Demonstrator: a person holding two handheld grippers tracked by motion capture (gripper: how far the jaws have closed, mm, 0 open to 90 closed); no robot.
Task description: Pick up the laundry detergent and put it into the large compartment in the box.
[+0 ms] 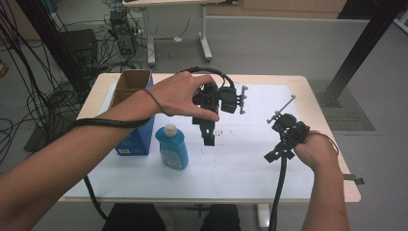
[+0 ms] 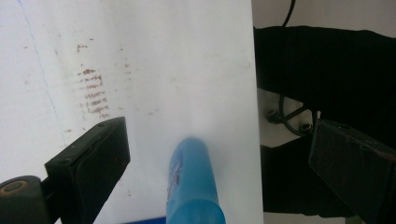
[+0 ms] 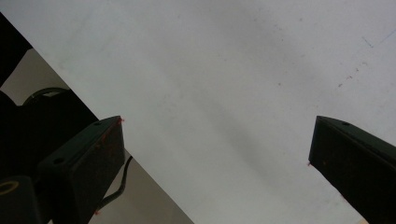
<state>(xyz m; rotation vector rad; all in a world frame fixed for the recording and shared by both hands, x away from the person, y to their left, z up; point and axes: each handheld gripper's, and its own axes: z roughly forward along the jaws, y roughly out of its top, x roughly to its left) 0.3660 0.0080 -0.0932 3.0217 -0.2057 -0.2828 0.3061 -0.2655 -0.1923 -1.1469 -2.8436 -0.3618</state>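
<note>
The left hand-held gripper [image 1: 208, 129] hangs above the white sheet [image 1: 250, 159] on the bench [image 1: 308, 84], jaws wide apart and empty, with the blue bottle [image 1: 172, 147] standing just below and beside it, next to the open blue carton [image 1: 133, 96]. The right hand-held gripper [image 1: 278, 151] is held well apart near the bench's right side, jaws likewise fully spread on nothing. If the left one descends off-centre, a jaw would probably strike the bottle's white cap [image 1: 170, 129] and tip the upright bottle over, since nothing steadies it.

Overhead view faces forward; both gripper views look closely down at the white sheet [image 1: 250, 159].
</note>
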